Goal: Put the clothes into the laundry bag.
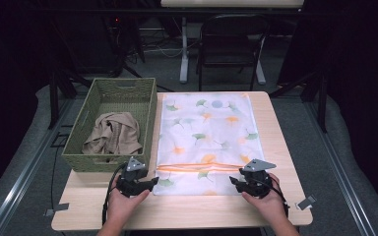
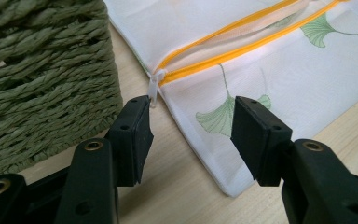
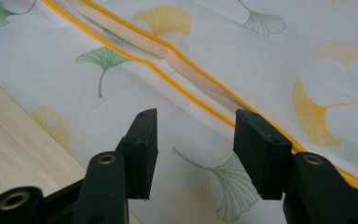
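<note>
A white mesh bag [image 1: 206,128] printed with ginkgo leaves lies flat on the wooden table [image 1: 187,211]. An orange zipper [image 1: 197,166] crosses it near the front end. My left gripper [image 1: 151,183] sits at the bag's front left corner. In the left gripper view it [image 2: 191,105] stands open, with the white zipper pull [image 2: 154,86] just beyond its left jaw tip. The zipper's [image 2: 242,39] two orange edges part from the pull. My right gripper [image 1: 234,181] rests at the front right, open [image 3: 196,116] low over the bag [image 3: 270,56] beside the zipper [image 3: 168,70], holding nothing.
A green woven basket [image 1: 83,123] stands left of the bag and holds a crumpled beige garment [image 1: 113,133]; its wall [image 2: 42,74] is close to my left jaw. A black folding chair [image 1: 231,44] and table legs stand beyond the far edge.
</note>
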`<state>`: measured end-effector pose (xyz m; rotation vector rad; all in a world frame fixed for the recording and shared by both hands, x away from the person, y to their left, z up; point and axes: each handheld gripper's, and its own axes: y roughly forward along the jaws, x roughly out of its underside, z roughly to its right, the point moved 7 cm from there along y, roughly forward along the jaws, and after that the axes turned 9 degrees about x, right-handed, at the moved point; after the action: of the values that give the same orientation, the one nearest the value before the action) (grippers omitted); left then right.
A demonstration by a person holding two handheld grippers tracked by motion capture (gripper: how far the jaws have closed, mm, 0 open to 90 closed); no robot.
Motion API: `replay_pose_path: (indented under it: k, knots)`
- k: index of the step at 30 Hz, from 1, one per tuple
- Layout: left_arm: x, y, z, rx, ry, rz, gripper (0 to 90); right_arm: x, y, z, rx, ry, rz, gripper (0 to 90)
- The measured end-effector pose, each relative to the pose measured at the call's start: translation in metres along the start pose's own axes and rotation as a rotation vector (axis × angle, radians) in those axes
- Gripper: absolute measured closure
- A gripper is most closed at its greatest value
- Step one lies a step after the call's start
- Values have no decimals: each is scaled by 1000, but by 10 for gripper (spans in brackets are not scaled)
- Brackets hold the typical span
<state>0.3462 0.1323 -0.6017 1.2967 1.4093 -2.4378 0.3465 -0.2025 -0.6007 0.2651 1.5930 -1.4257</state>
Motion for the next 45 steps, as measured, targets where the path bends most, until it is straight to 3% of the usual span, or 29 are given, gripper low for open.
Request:
replay_pose_path:
  k: [5, 14, 18, 22, 28, 36, 40, 42, 43, 44, 45]
  knots:
    - [-1, -1, 5, 16, -6, 4, 449, -5, 1, 0, -5, 24, 17, 469]
    - [-6, -9, 12, 16, 3, 9, 419, -6, -2, -3, -24, -8, 8, 448]
    - [-14, -14, 13, 16, -10, 27, 420, -6, -4, -5, -24, 3, 16, 448]
    - [-33, -31, 13, -3, 34, 48, 422, -4, -9, -4, -22, -7, 12, 448]
    - [-58, -51, 9, -3, 45, 38, 403, -4, -14, -3, -16, 8, 28, 448]
    - [-80, -62, 0, 3, 35, 45, 474, -5, -15, -3, -8, -2, 35, 441]
    - [-87, -64, -14, -13, 8, 21, 443, -6, -13, -3, -7, 1, 38, 437]
    - [-91, -66, -25, -14, -26, 14, 429, -5, -11, -3, -6, 1, 33, 437]
    - [-94, -67, -34, -14, -71, 20, 428, -6, -10, -3, -8, 1, 31, 437]
    - [-94, -67, -34, -14, -71, 20, 424, -6, -10, -3, -8, 1, 31, 437]
    - [-95, -68, -42, -24, -98, 25, 424, -6, -9, -3, -11, 1, 31, 437]
